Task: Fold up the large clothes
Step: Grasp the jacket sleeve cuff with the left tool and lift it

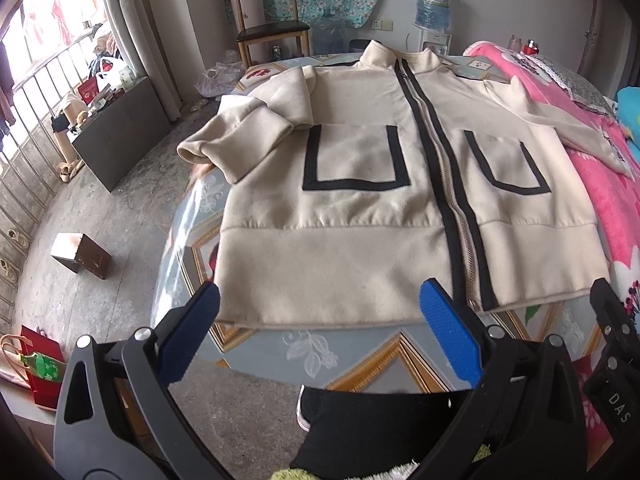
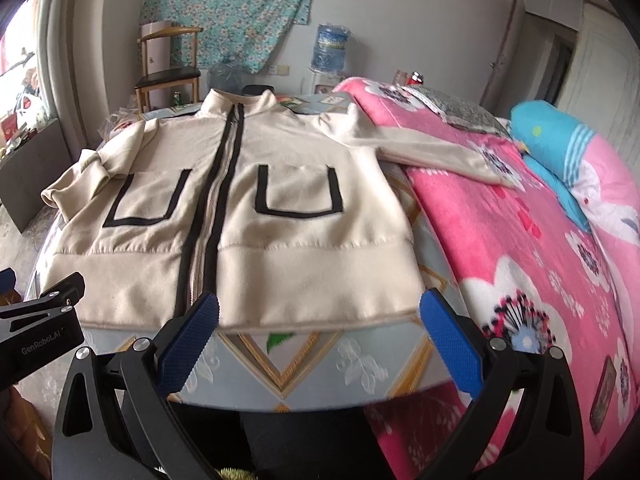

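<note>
A large cream jacket lies zipped and flat, front up, on the bed, looking soft, thick and floppy, likely best pinched at its hem corners, just ahead of the left gripper and right gripper, both spread wide and empty.

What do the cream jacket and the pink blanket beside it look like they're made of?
Jacket: soft matte fleece or brushed knit, judging by its fuzzy nap; black woven-looking trim, metal-looking zip teeth. Pink blanket: plush, slightly shiny pile, likely synthetic fleece, with printed flowers.
</note>
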Motion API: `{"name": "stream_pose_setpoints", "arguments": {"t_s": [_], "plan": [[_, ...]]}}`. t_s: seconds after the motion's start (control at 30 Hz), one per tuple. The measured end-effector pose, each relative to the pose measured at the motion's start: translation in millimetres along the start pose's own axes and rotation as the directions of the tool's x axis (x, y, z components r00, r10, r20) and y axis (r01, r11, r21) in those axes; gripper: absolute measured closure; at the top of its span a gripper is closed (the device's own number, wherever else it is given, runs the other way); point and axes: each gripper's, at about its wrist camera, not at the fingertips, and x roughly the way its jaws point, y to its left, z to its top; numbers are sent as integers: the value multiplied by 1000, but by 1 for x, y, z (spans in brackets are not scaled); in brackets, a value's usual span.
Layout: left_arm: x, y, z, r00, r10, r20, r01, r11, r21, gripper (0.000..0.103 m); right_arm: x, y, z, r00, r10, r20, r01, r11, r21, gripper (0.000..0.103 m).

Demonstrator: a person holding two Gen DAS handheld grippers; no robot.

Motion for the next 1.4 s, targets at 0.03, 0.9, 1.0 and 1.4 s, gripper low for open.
{"name": "stream_pose_setpoints", "arguments": {"t_s": [0.03,0.9,1.0,1.4], "plan": [[4,2,5,1000,17,4,-17,1000,2,7,3,3,4,1000,0,3,0,1000,-10,5],[115,97,98,983,-150,107,155,987,-43,7,152,117,89,957,255,-140,-279,942,-186,5],[147,93,113,988,-151,20,151,988,-26,7,176,123,87,943,265,-200,-300,939,-168,5],[192,79,133,1000,-12,-9,13,999,34,25,204,117,80,916,307,-259,-341,935,-98,5]]}}
